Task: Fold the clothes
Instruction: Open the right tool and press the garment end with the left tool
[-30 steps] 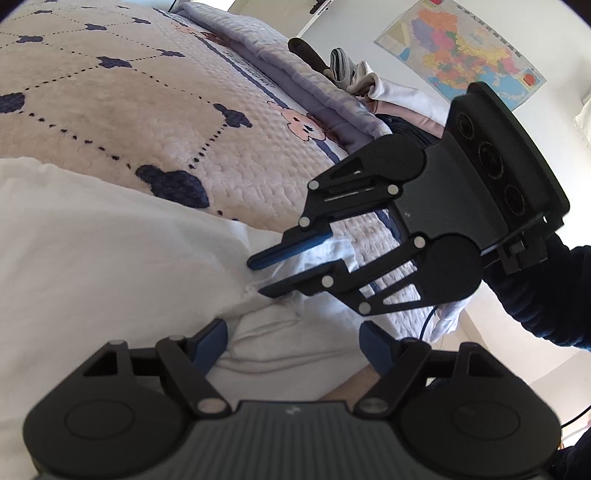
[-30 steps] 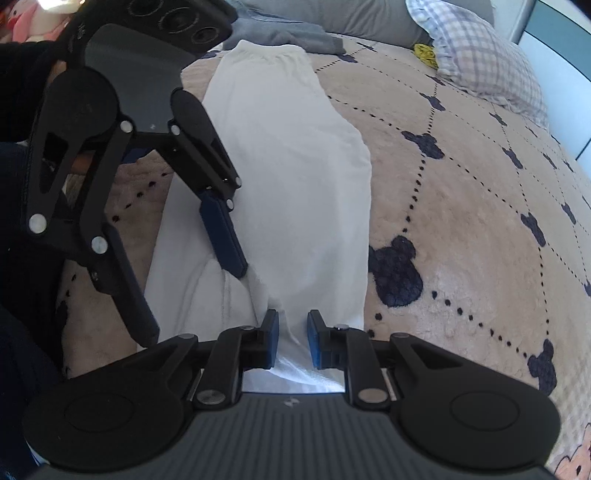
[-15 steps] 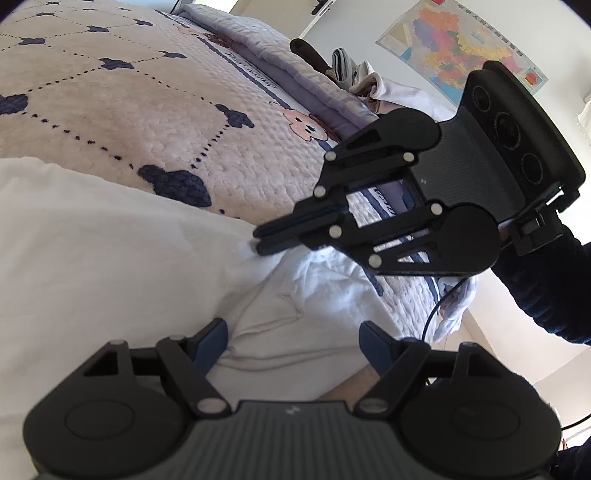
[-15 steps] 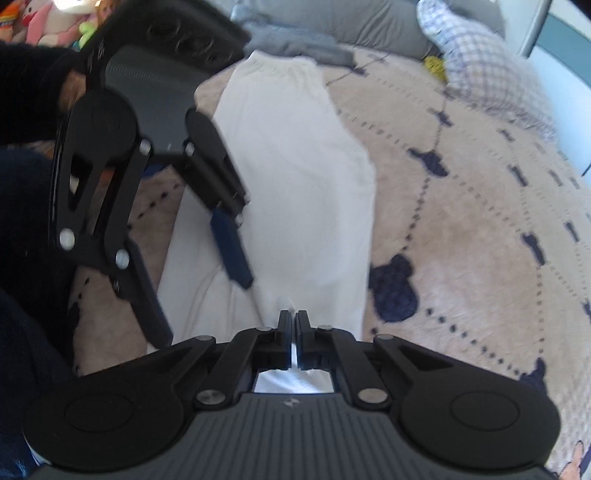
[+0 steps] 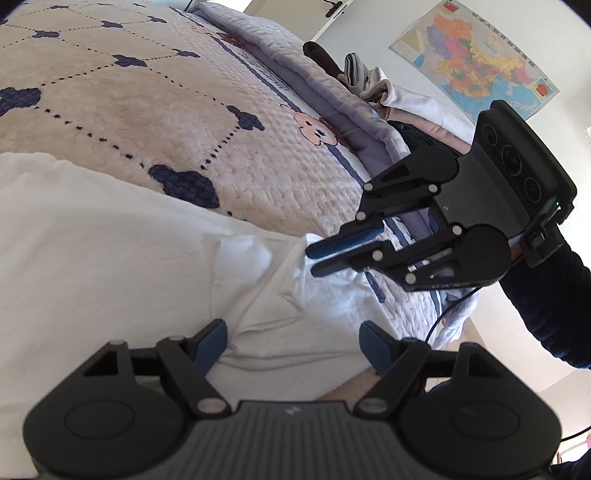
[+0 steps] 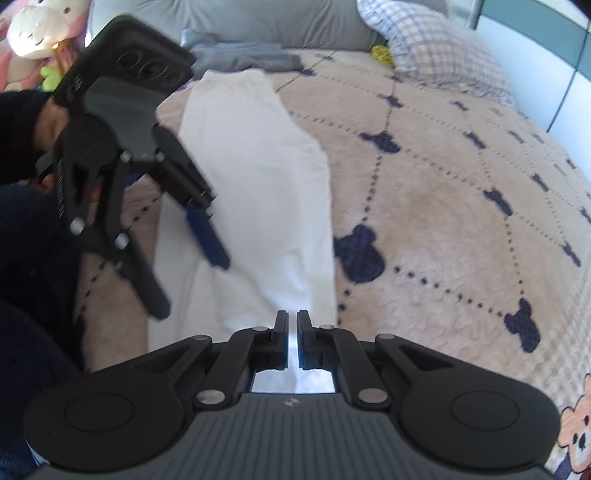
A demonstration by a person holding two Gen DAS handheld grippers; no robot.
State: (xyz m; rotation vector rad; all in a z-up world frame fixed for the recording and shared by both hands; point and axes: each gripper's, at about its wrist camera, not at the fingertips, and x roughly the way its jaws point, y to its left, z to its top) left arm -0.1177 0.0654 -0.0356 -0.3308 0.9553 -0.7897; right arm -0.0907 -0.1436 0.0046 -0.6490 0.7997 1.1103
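A long white garment (image 6: 258,166) lies stretched along the beige bedspread (image 6: 443,221). Its near end (image 5: 258,302) is rumpled and folded over. My right gripper (image 6: 292,321) pinches a thin edge of that end; its jaws are opening slightly, with white cloth still between the pads. In the left wrist view the right gripper (image 5: 312,258) comes in from the right, its tips at the lifted corner of the cloth. My left gripper (image 5: 293,341) stands wide open just above the hem, holding nothing. It also shows at the left of the right wrist view (image 6: 192,288).
Grey clothes (image 6: 240,55) and a checked pillow (image 6: 436,48) lie at the head of the bed, plush toys (image 6: 33,29) at the far left. A pile of clothes (image 5: 373,81) sits beyond the bed's quilted edge, below a wall map (image 5: 476,59). A cable (image 5: 439,321) hangs off the bed's corner.
The right gripper closed on the garment's edge, then drew it up and to the right, lifting a corner of cloth. The left gripper has stayed open in place.
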